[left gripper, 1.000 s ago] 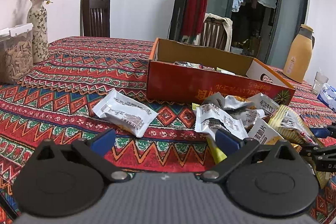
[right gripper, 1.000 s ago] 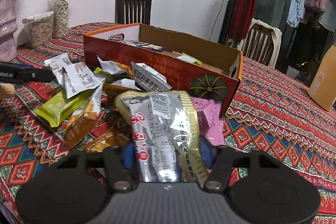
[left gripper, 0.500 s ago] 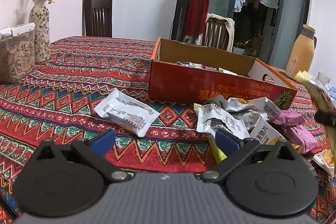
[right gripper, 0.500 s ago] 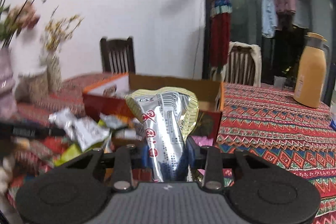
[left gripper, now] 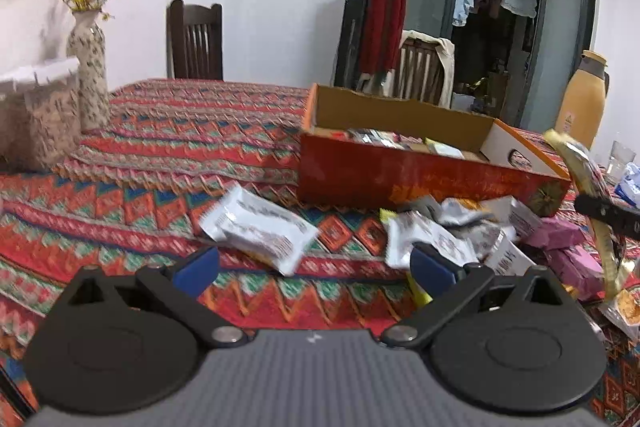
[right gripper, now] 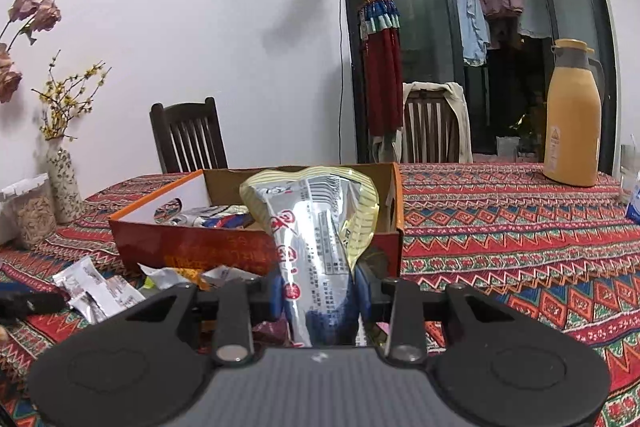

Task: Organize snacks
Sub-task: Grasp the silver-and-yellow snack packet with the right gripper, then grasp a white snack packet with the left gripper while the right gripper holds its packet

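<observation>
My right gripper (right gripper: 318,297) is shut on a silver and gold snack bag (right gripper: 316,227) and holds it upright in the air in front of the orange cardboard box (right gripper: 192,247), which holds several snacks. The held bag also shows at the right edge of the left wrist view (left gripper: 580,167). My left gripper (left gripper: 314,267) is open and empty, low over the tablecloth. A white snack packet (left gripper: 260,227) lies just ahead of it. A pile of loose snack packets (left gripper: 460,227) lies in front of the box (left gripper: 420,179).
A vase with yellow flowers (left gripper: 86,75) and a clear jar (left gripper: 36,123) stand at the left. A yellow thermos (right gripper: 572,119) stands at the back right. Chairs (right gripper: 188,135) stand behind the table. A patterned cloth (right gripper: 520,227) covers the table.
My right gripper has lifted the silver and gold bag off the pile and raised it level with the box. My left gripper has edged forward a little and stayed open.
</observation>
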A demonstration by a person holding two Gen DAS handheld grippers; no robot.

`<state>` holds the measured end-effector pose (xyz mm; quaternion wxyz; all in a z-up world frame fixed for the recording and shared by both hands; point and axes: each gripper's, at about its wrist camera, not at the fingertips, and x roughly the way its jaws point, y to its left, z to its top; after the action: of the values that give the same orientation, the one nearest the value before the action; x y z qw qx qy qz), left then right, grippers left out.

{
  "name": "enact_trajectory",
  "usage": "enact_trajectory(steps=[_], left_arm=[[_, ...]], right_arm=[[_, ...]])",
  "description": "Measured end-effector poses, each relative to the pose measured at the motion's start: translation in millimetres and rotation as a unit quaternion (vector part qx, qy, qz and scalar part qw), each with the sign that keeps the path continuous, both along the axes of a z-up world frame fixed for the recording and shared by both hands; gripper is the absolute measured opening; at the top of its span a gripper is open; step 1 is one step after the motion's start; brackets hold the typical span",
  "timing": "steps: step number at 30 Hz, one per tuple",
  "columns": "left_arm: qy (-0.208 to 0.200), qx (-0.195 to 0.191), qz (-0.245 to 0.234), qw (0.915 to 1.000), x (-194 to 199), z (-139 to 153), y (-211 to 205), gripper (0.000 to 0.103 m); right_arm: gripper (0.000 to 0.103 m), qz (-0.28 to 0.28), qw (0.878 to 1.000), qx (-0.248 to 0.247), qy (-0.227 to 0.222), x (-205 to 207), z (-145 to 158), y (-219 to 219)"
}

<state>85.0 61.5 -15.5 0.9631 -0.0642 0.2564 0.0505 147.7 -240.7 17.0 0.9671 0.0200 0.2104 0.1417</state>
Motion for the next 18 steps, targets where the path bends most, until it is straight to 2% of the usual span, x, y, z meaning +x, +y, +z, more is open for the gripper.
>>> enact_trajectory(steps=[4,8,10,16,18], left_arm=[[0.007,0.042,0.007,0.9991,13,14,11,0.103],[0.047,0.075,-0.003,0.9960,42,14,20,0.103],[0.065,0.093,-0.007,0.9935,57,9,22,0.103],[0.111,0.113,-0.031,0.9868,92,-20,21,0.103],[0.112,0.108,-0.032,0.9873,96,-28,22,0.103]], right_arm=[[0.034,-0.004,1.000,0.006,-0.006,0,-3,-1],[0.034,-0.015,1.000,0.004,-0.005,-2,-7,1],[0.034,-0.015,1.000,0.004,-0.005,-2,-9,2],[0.034,-0.018,1.000,-0.003,-0.003,-2,-10,3],[0.034,-0.018,1.000,-0.004,0.000,-2,-11,4]])
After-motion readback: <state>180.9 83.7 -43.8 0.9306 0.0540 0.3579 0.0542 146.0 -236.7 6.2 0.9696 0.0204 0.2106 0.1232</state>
